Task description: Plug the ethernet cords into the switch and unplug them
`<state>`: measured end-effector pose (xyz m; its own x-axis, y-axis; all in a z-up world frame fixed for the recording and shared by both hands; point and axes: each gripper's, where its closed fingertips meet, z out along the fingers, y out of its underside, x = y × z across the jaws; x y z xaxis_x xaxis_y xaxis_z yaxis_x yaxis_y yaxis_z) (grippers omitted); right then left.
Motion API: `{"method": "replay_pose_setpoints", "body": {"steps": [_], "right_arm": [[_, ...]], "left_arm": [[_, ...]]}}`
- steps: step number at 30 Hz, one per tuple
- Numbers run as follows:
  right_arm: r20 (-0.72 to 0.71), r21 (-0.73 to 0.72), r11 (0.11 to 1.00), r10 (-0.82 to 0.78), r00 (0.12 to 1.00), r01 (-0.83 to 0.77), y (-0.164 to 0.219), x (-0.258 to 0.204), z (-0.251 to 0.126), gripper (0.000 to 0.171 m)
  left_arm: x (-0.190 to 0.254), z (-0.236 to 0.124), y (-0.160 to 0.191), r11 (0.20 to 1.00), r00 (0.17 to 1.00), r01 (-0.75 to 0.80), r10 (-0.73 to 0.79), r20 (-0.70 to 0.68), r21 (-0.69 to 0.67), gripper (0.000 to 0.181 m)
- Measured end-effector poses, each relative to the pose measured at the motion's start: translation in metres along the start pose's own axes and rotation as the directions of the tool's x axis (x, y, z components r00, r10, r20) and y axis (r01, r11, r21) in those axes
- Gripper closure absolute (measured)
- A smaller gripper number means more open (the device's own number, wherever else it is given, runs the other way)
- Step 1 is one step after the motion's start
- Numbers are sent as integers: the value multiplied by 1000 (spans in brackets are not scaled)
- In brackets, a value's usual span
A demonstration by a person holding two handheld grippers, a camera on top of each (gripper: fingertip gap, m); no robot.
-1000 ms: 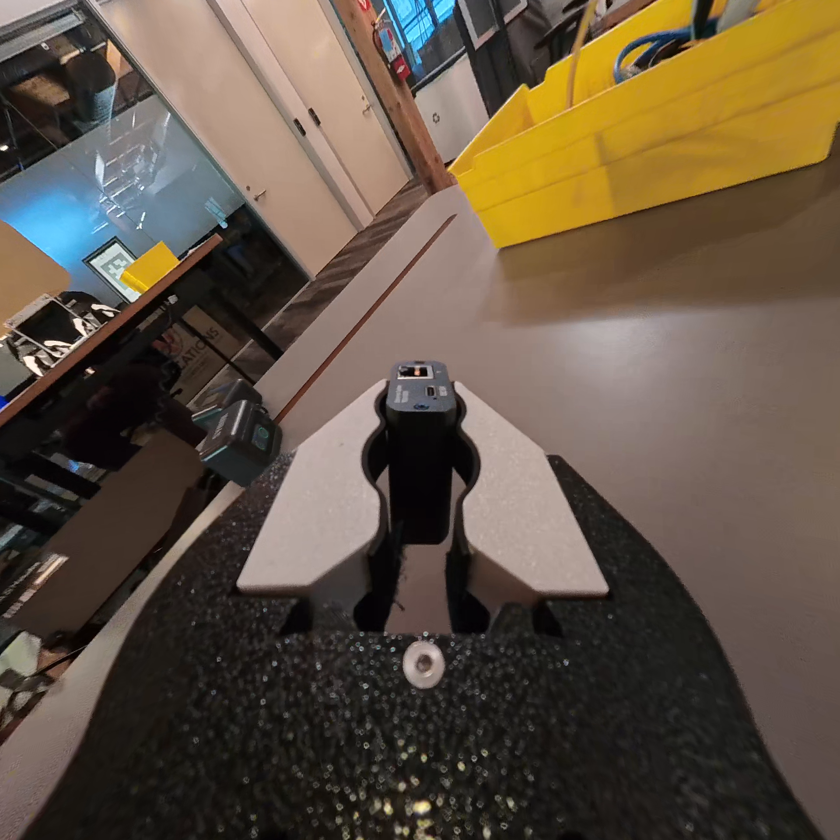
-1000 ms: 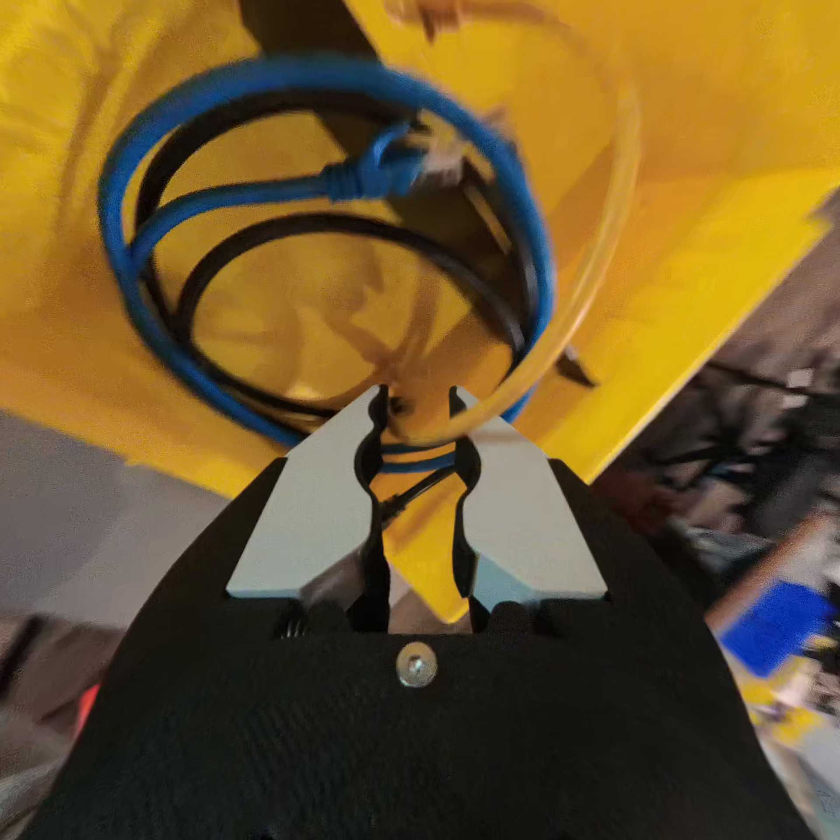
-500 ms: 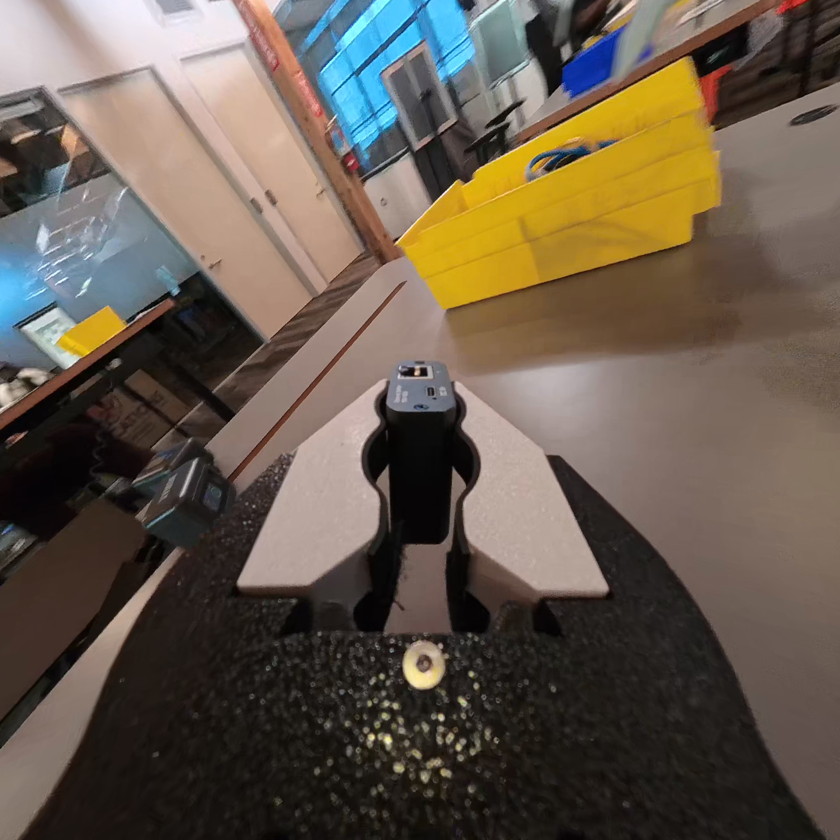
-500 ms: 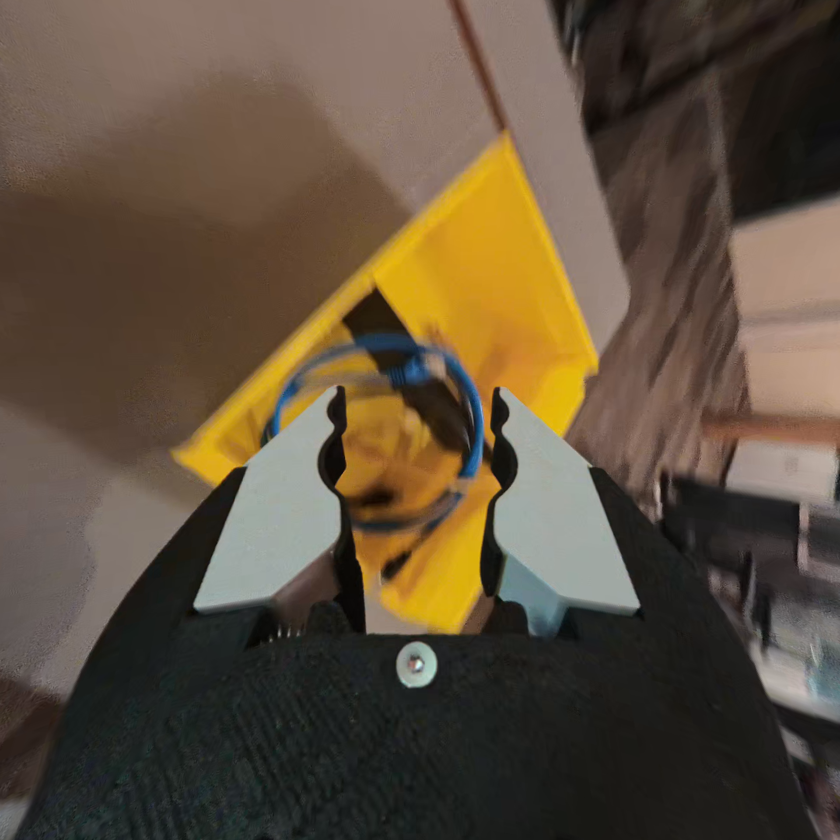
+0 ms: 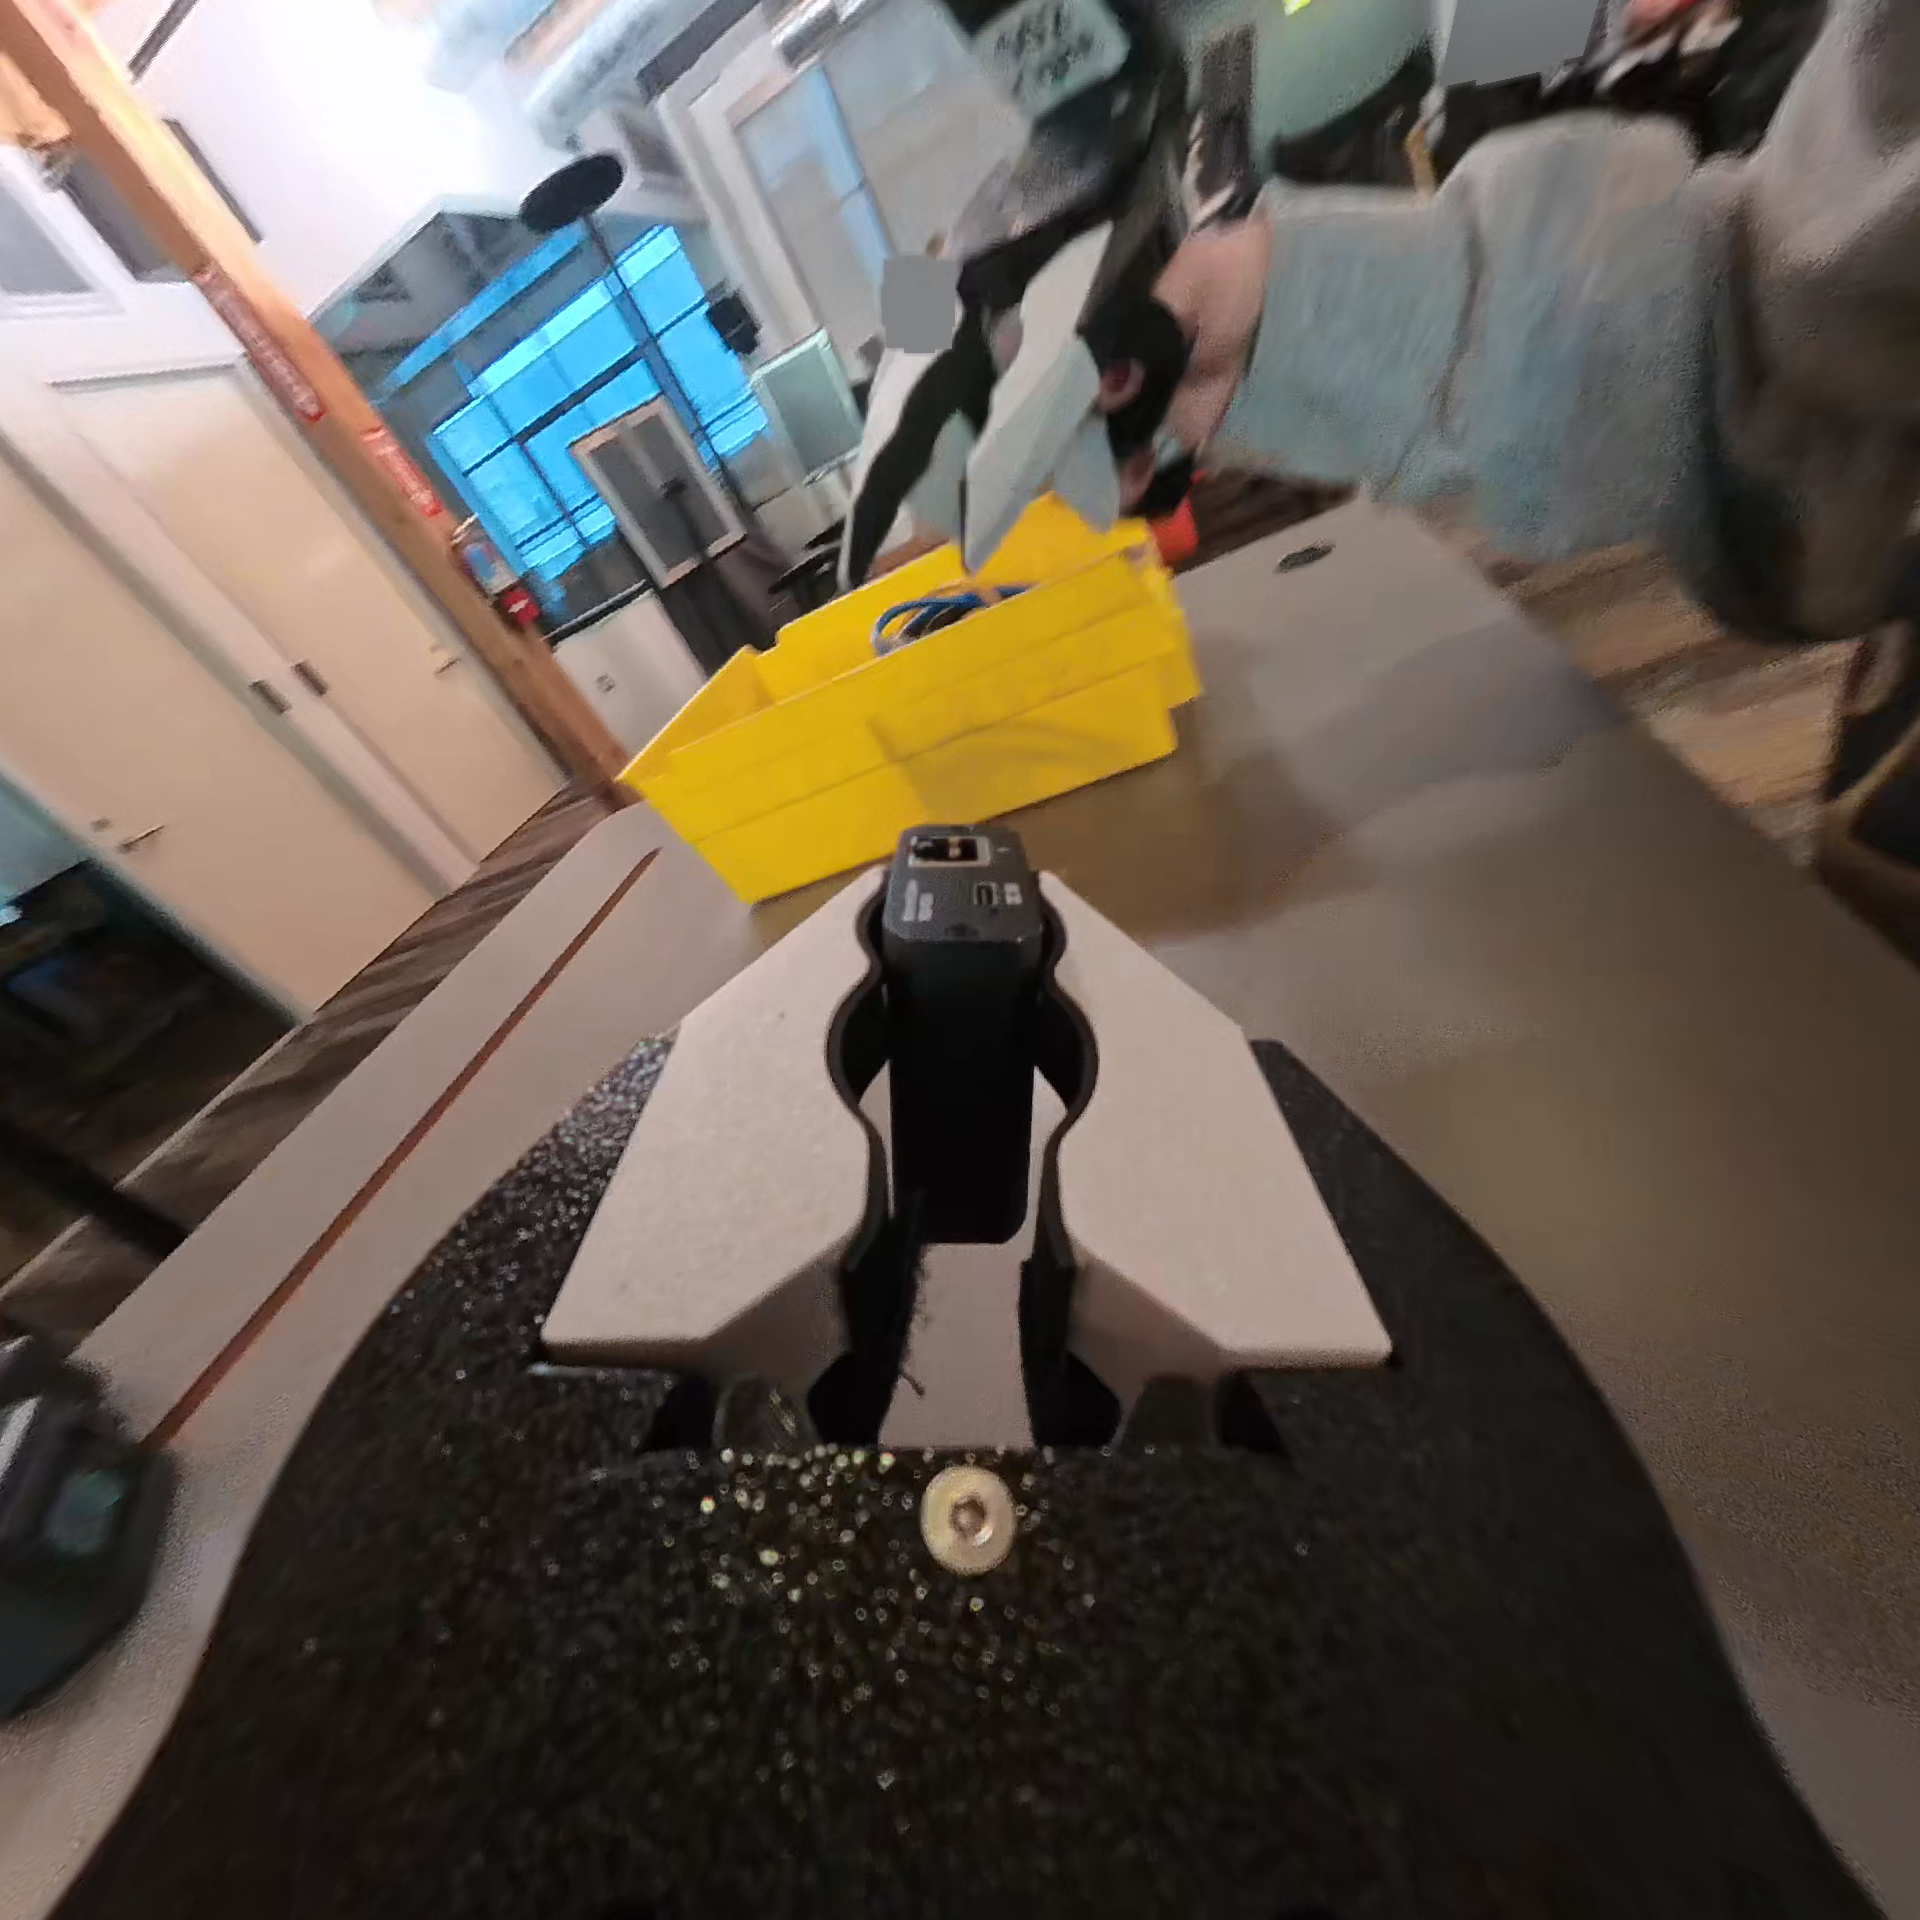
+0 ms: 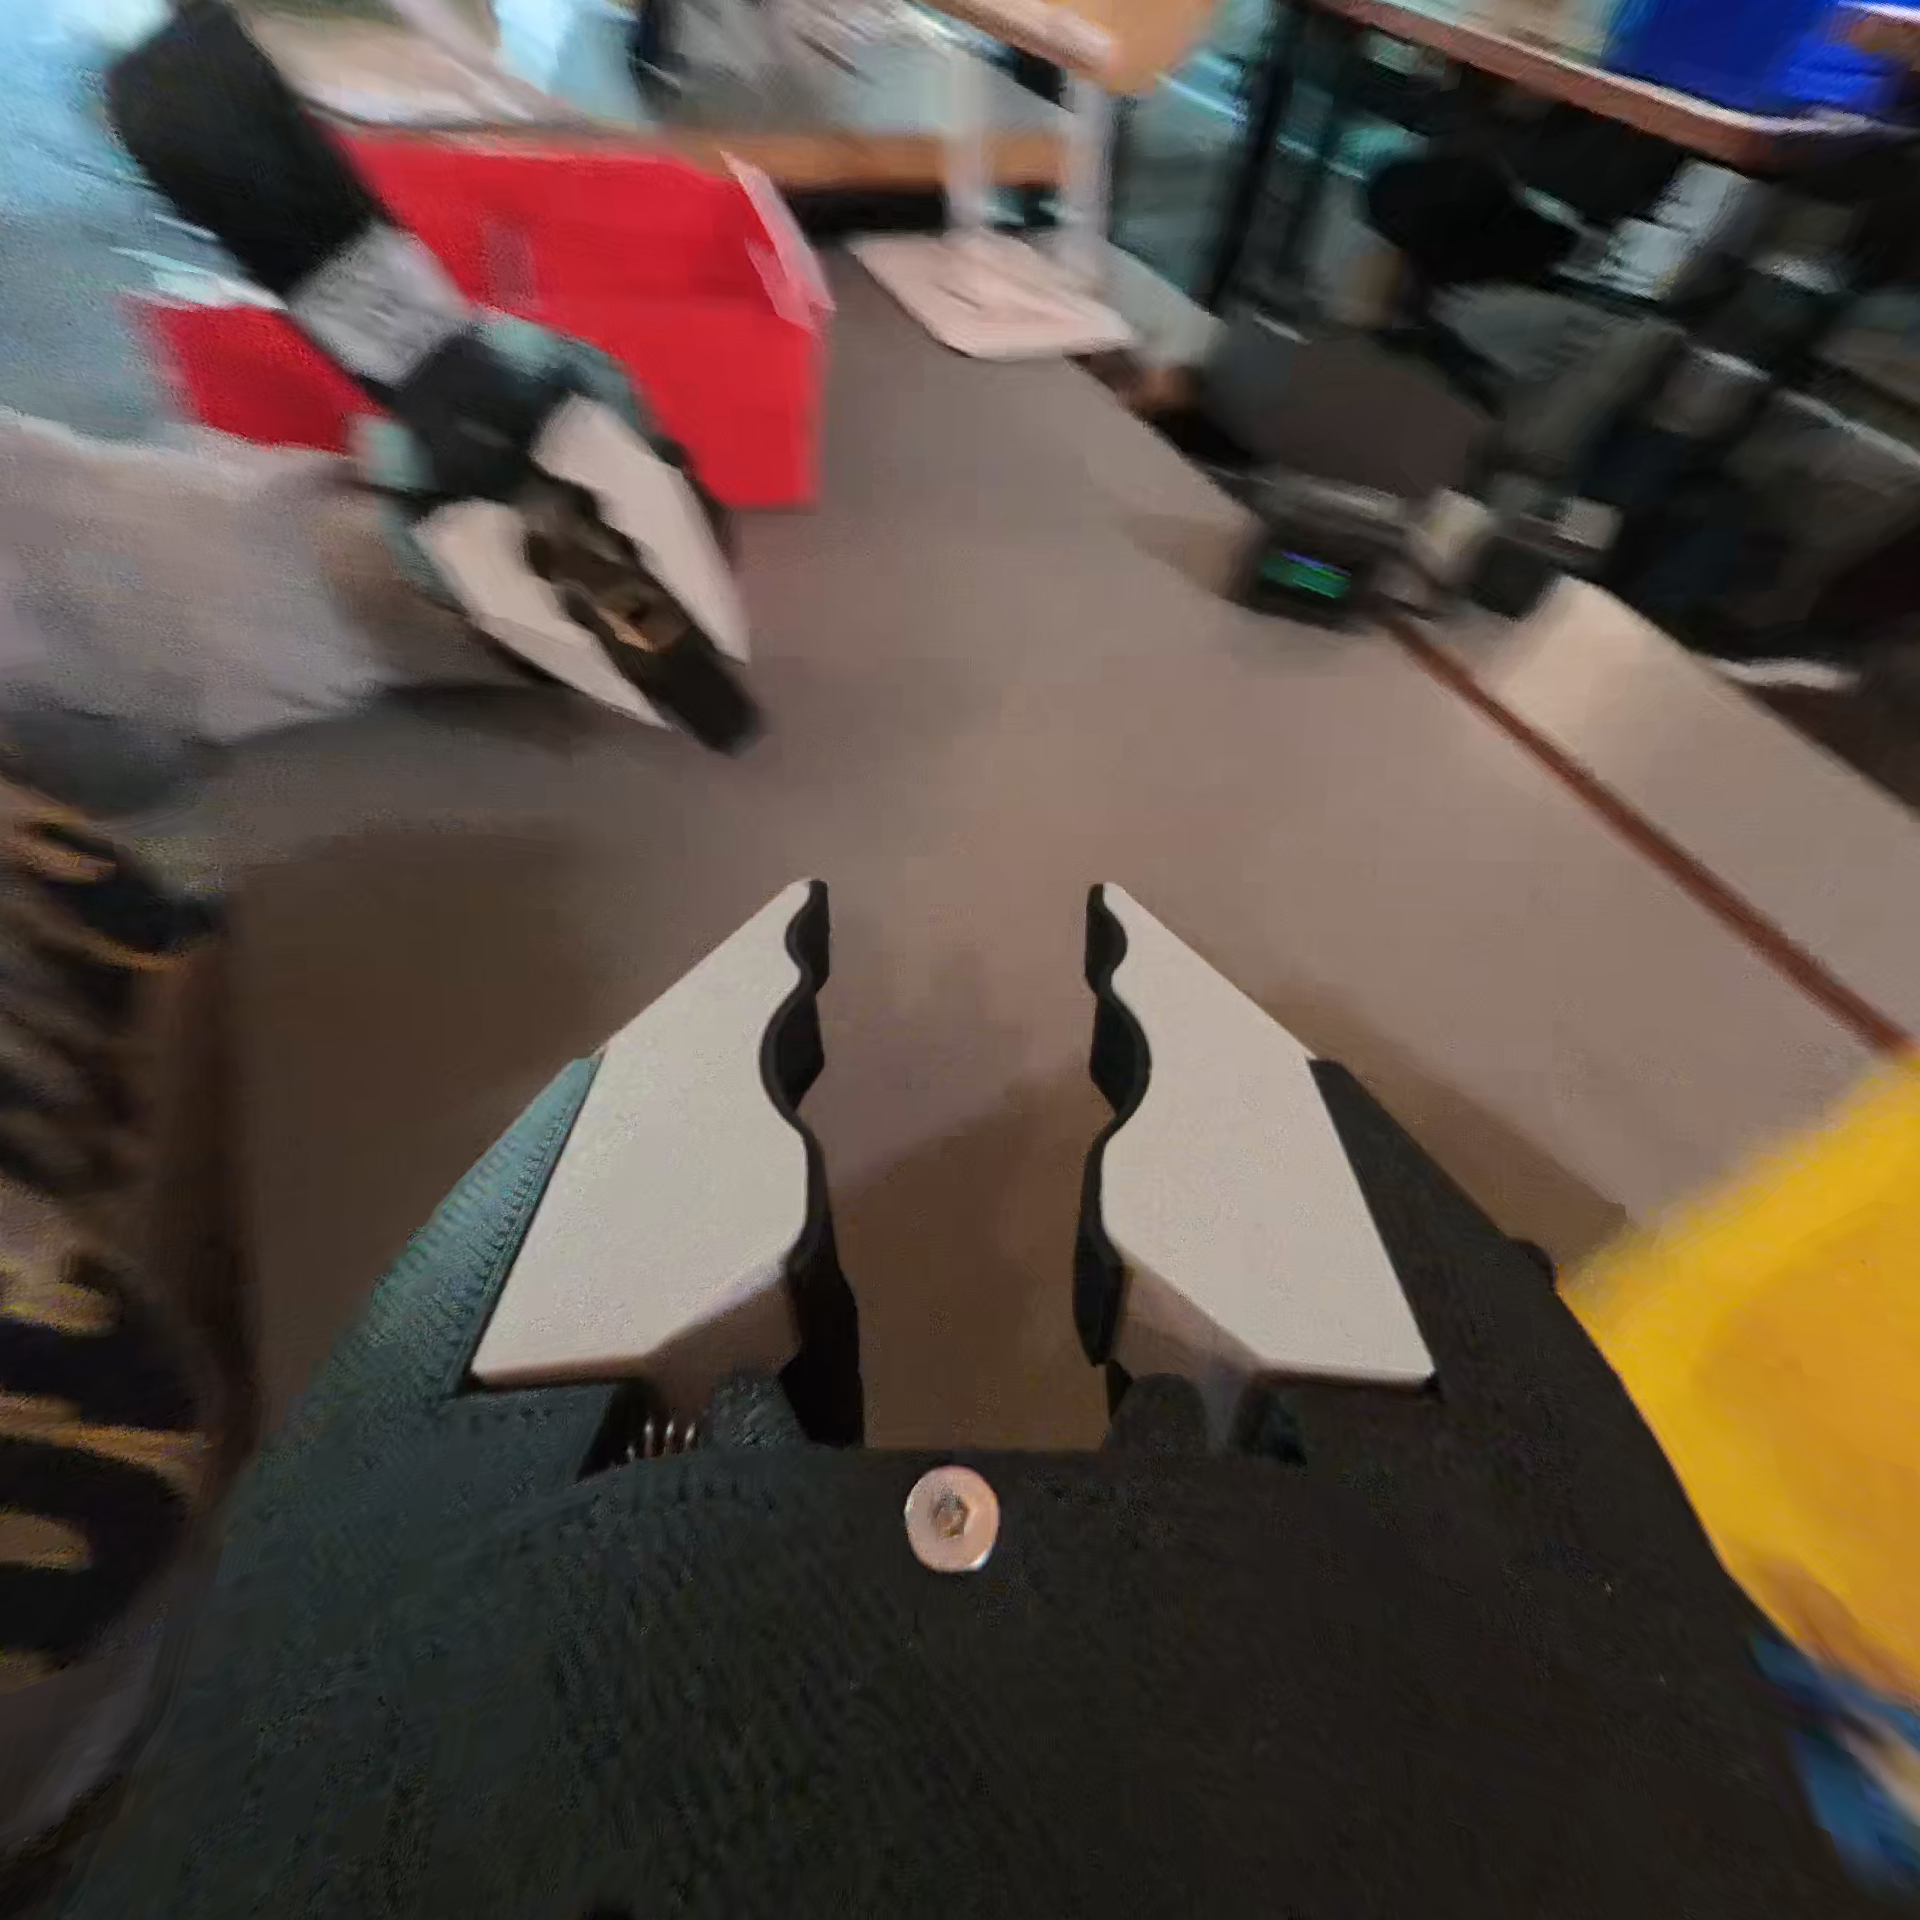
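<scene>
While the left hand-held gripper point(image 5: 961, 1039) clamps the switch point(image 5: 961, 914) port-outward, the right point(image 6: 956, 1039), spread and empty, should fetch a cord point(image 5: 935, 613) from the bin point(image 5: 914, 717).

My left gripper point(image 5: 961, 940) is level and low, its two fingers point(image 5: 748, 1122) clamped on a dark block. My right gripper point(image 6: 956, 914) is empty, its fingers point(image 6: 675, 1143) parted with a clear gap. Seen from the left wrist, it hangs tips-down on my grey-sleeved arm point(image 5: 1507, 343).
</scene>
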<state>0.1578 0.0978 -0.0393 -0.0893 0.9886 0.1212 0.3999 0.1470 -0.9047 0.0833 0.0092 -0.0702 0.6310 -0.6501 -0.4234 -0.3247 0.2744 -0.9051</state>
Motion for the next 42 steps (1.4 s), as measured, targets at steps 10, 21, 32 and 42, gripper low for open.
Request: {"method": "replay_pose_setpoints", "body": {"steps": [10, 21, 32, 42], "right_arm": [[285, 143, 964, -256, 924, 222, -23, -118, 73, 129], [12, 27, 956, 293, 956, -293, -33, -78, 112, 72], [-67, 7, 940, 341, 938, -341, -14, -82, 153, 105], [-24, -28, 911, 411, 911, -412, -1, -82, 160, 110]], "left_arm": [[38, 6, -3, 993, 963, 119, -112, -246, 15, 160], [-33, 1, 45, 753, 796, -399, 568, 211, -523, 159], [-27, 8, 41, 729, 767, -431, 606, 210, -531, 158], [-28, 8, 58, 755, 832, -356, 525, 180, -551, 159]]}}
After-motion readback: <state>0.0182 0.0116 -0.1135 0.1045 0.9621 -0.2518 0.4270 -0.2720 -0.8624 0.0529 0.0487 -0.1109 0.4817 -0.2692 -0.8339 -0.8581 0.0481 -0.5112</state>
